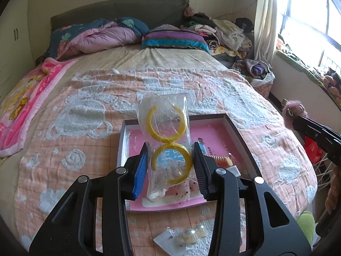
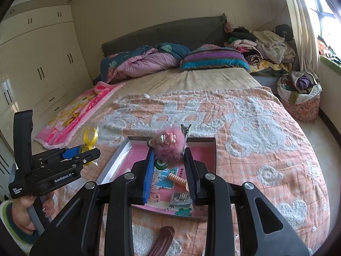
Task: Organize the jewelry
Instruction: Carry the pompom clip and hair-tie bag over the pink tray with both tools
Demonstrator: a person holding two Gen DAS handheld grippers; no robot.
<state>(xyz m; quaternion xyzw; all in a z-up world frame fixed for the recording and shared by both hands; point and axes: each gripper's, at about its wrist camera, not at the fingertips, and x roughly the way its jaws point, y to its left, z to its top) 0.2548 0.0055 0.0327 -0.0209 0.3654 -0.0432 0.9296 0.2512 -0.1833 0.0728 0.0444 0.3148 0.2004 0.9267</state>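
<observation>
My left gripper [image 1: 170,151] is shut on a clear plastic bag [image 1: 164,115] holding two yellow hoop earrings [image 1: 170,164], raised over the pink-lined box [image 1: 215,128] on the bed. My right gripper [image 2: 169,152] is shut on a fluffy pink hair clip [image 2: 168,144] with a small figure on it, above the same box [image 2: 204,151]. The left gripper [image 2: 81,151] with its bag [image 2: 90,136] shows at the left of the right wrist view. The pink clip [image 1: 295,112] appears at the right edge of the left wrist view.
Inside the box lie a peach ribbed comb [image 2: 178,180], a small packet of pins [image 2: 181,198] and printed cards. Pearl earrings on a card [image 1: 191,233] and a brown hair clip [image 2: 163,241] lie on the orange quilt [image 1: 74,128] in front. Pillows and clothes pile at the headboard.
</observation>
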